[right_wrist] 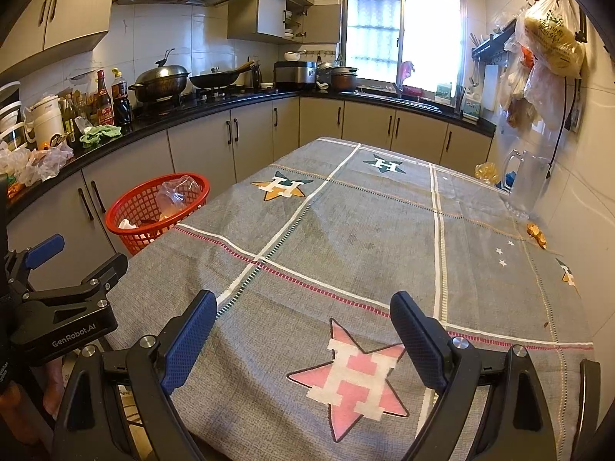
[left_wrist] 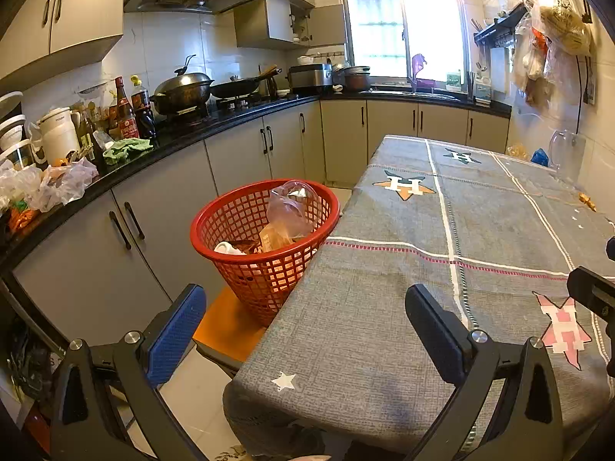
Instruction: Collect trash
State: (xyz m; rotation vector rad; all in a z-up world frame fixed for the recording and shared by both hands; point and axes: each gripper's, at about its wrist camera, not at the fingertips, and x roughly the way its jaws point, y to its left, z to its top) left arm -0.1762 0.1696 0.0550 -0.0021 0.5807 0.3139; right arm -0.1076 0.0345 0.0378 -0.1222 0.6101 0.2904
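The left hand-held gripper (left_wrist: 305, 336) is held with its two blue-padded fingers wide apart and nothing between them, above the near left edge of the tabletop (right_wrist: 346, 238), which is covered by a grey woven cloth with star-and-H patches. The right hand-held gripper (right_wrist: 303, 340) is likewise spread and empty, poised over the near end of the cloth above a pink star patch.

A red plastic lattice basket (left_wrist: 265, 246) is seen standing just beside the left edge of the tabletop, on an orange seat or stool. A crumpled clear plastic bag (left_wrist: 290, 207) and other scraps are already lying inside it.

What is left to collect appears to be small. A crumpled golden-yellow wrapper (right_wrist: 536, 234) lies on the far right of the cloth, near the wall, and a second crinkled yellow plastic piece (right_wrist: 486, 172) is seen at the far right corner, beside a clear glass jug (right_wrist: 524, 186). Whether the second piece is trash cannot be told.

The golden wrapper is judged to be very light, thin and soft, likely to slide on the cloth or spring out of a shallow pinch. It is best taken across its raised, bunched middle, with the fingers closed fully. Care is called for near the jug, which is probably fragile.
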